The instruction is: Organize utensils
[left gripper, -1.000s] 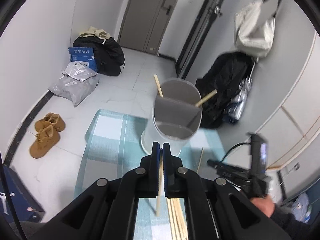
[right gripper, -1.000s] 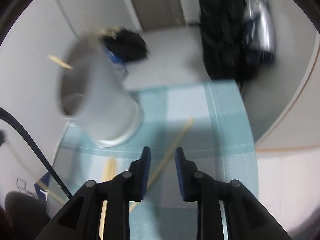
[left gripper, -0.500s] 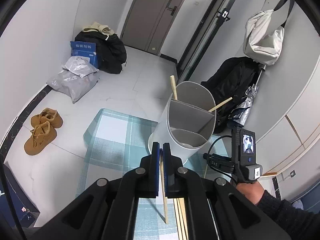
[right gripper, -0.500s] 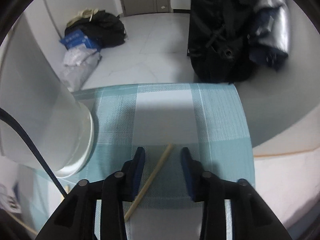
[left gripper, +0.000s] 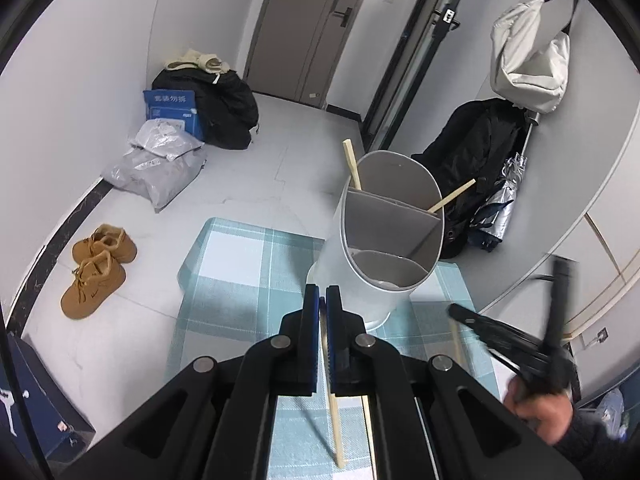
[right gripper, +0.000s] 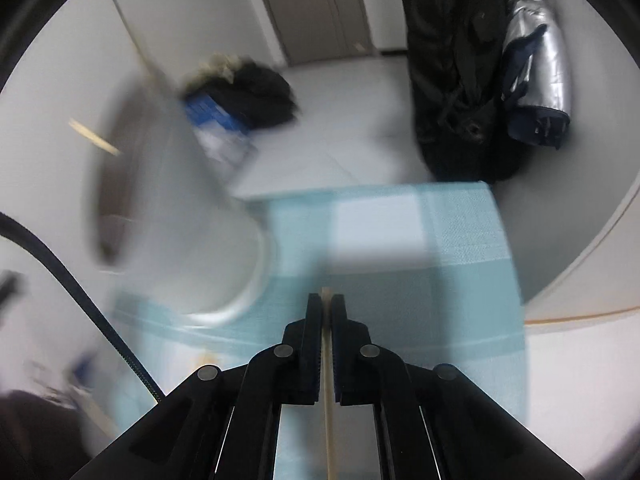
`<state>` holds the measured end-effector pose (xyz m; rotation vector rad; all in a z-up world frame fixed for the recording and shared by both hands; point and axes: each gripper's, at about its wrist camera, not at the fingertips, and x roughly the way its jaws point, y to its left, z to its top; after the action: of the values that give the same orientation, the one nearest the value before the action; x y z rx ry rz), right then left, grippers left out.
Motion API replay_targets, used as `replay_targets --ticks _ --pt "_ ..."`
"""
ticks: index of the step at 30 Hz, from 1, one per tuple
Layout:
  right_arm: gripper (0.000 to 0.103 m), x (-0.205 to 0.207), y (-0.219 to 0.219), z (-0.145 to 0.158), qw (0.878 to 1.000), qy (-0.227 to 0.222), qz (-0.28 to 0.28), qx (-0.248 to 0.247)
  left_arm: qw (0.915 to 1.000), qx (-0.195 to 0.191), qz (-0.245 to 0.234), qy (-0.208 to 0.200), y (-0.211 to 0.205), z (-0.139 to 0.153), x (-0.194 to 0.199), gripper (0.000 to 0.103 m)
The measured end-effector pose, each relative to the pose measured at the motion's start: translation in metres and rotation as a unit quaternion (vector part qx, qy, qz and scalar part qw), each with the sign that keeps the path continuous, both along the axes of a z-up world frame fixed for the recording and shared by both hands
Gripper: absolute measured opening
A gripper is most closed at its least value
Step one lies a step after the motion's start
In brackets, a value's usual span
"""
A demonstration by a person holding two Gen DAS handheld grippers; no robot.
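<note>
A grey divided utensil holder (left gripper: 384, 240) stands on a teal checked mat (left gripper: 240, 280), with two wooden chopsticks (left gripper: 352, 164) leaning in its far compartment. My left gripper (left gripper: 323, 300) is shut on a wooden chopstick (left gripper: 334, 420) that hangs down below the jaws, just in front of the holder. My right gripper (right gripper: 327, 308) is shut on another chopstick (right gripper: 328, 420) over the mat (right gripper: 460, 240), to the right of the blurred holder (right gripper: 172, 220). The right gripper also shows blurred at the left wrist view's lower right (left gripper: 460, 312). More chopsticks (left gripper: 370, 432) lie on the mat.
Brown boots (left gripper: 96, 268), grey parcels (left gripper: 160, 164), a blue box and a black bag (left gripper: 228, 116) lie on the floor at the left. A black coat (left gripper: 480, 152), a folded umbrella (left gripper: 504, 196) and a white bag (left gripper: 528, 56) are by the right wall.
My right gripper has shut on the chopstick that lay between its open jaws and lifted it off the mat. My left gripper has kept its chopstick and risen closer to the holder.
</note>
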<state>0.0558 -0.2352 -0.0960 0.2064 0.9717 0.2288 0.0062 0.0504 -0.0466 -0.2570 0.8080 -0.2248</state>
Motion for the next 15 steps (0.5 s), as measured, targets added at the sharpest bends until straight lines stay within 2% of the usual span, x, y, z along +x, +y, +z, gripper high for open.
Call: replay_targets --ticks 1,3,5,10,15 --pt "0.004 -0.013 -0.001 0.012 0.999 -0.029 0.007 0.034 1.0000 -0.006 -0.001 0.003 0.000 0.001 -0.001 0.000" --pt "0.004 -0.041 0.001 0.034 0.994 -0.083 0.020 0.064 1.0000 -0.008 -0.002 0.004 -0.003 0.003 -0.004 0.000" --pt "0.004 -0.063 0.007 0.047 0.989 -0.115 0.033 0.084 0.9999 -0.002 -0.010 0.005 -0.008 0.006 -0.008 0.000" --pt "0.004 -0.106 0.018 0.068 0.979 -0.178 0.034 0.096 0.9997 0.011 -0.015 0.016 -0.018 0.015 -0.017 0.000" --pt "0.004 -0.115 0.028 0.095 0.968 -0.226 0.025 0.107 0.9994 0.014 -0.020 0.023 -0.022 0.028 -0.021 0.000"
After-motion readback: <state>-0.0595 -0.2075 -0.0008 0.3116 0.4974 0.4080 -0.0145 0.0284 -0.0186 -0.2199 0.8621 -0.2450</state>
